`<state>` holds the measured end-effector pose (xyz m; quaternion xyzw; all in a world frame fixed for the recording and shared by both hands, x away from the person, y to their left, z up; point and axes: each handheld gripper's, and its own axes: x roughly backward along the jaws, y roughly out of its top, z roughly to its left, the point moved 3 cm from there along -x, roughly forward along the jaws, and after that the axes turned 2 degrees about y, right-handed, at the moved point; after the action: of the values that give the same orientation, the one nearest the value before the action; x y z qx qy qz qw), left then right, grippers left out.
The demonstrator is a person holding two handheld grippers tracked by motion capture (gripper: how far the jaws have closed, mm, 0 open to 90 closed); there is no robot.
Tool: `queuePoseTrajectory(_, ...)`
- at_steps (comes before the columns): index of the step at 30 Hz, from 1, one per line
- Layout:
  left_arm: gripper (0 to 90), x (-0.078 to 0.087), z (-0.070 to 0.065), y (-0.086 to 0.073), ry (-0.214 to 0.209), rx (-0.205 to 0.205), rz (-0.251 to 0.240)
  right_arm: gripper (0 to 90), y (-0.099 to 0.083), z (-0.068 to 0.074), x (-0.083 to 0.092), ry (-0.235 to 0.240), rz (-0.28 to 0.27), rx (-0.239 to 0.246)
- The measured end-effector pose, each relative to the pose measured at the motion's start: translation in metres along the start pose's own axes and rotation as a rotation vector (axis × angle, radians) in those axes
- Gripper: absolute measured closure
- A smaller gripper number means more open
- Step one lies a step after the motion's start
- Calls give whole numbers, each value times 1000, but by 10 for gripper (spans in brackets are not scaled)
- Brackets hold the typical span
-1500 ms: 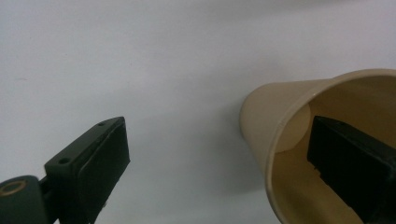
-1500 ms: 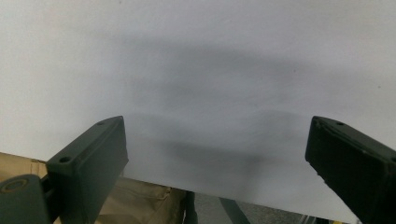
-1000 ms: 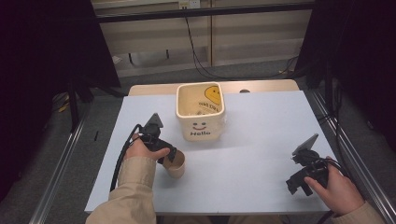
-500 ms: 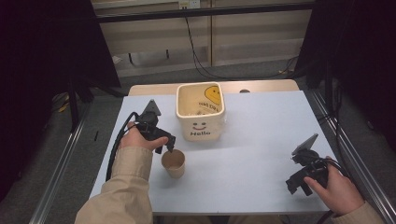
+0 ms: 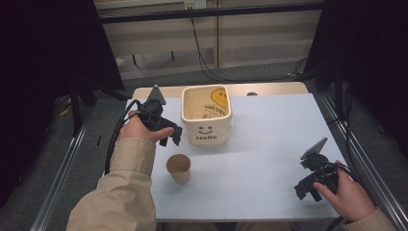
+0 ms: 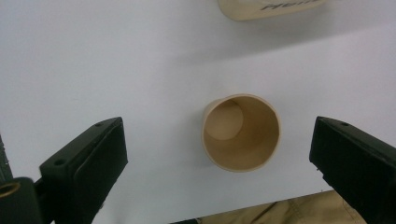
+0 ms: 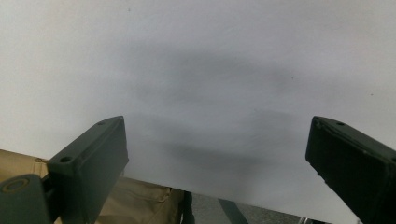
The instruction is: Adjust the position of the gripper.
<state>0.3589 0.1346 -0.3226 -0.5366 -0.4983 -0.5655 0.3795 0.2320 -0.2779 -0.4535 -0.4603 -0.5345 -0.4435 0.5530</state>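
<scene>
High view first: the paper cup (image 5: 178, 168) stands upright and alone on the white table (image 5: 269, 144), near and a little right of the left gripper (image 5: 169, 135), which hangs above it, just left of the smiley bin (image 5: 207, 115). Left gripper view looks straight down the cup's open mouth, its long axis vertical, nothing touching it. Those jaws have just been opening; they stand wide apart and empty. The right gripper (image 5: 308, 187) sits well apart at the near right, jaws also spread, holding nothing.

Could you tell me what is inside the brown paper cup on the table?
The paper cup looks empty: its bare inner wall and part of its bottom show. Its near wall hides the rest of the bottom.
</scene>
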Motion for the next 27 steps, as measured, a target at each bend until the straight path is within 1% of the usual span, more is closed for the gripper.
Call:
queuePoseTrajectory(3,37,1,-3,0,-5,7,10,56,0,0,0,1,0,0)
queuePoseTrajectory(4,37,1,-3,0,1,-2,16,55,0,0,0,0,0,-2)
queuePoseTrajectory(5,37,1,-4,0,-4,-3,23,54,0,0,0,-1,0,0)
queuePoseTrajectory(6,36,0,-8,0,-12,-4,34,56,0,0,1,-2,-1,6)
queuePoseTrajectory(7,36,0,-8,0,-12,-4,34,56,0,0,1,-2,-1,6)
queuePoseTrajectory(9,35,-1,-12,0,-10,-7,33,55,0,1,2,4,-1,-1)
queuePoseTrajectory(10,34,-2,-15,0,-10,-7,37,55,0,1,1,7,-3,3)
queuePoseTrajectory(11,31,-2,-17,0,-11,-21,45,55,0,1,2,6,-4,3)
queuePoseTrajectory(12,31,-3,-20,0,-21,-15,45,55,0,1,2,7,-4,2)
queuePoseTrajectory(13,31,-3,-22,0,-23,-20,48,55,0,1,2,7,-4,2)
queuePoseTrajectory(14,31,-3,-22,0,-8,-34,54,56,0,0,1,9,-6,2)
queuePoseTrajectory(15,30,-5,-24,0,-11,-23,51,56,0,1,1,8,-7,1)
queuePoseTrajectory(16,30,-7,-25,0,-8,-24,58,55,0,0,2,5,-5,6)
queuePoseTrajectory(18,27,-8,-26,-1,-2,-35,65,55,0,1,2,6,-6,4)
queuePoseTrajectory(19,27,-8,-26,-1,-2,-35,65,54,0,1,2,7,-5,4)
queuePoseTrajectory(20,27,-9,-27,-1,-10,-26,62,54,0,1,2,8,-7,-3)
queuePoseTrajectory(22,27,-10,-27,-1,-1,-27,67,54,1,2,2,7,-7,-2)
queuePoseTrajectory(24,26,-11,-26,-2,-6,-31,67,57,0,2,2,8,-7,0)
queuePoseTrajectory(25,26,-13,-27,-2,-8,-14,65,56,0,2,2,9,-8,-2)
queuePoseTrajectory(26,26,-14,-26,-3,-2,-27,65,53,0,1,2,7,-10,1)
queuePoseTrajectory(27,26,-15,-26,-3,-4,-27,67,54,0,1,2,4,-10,8)
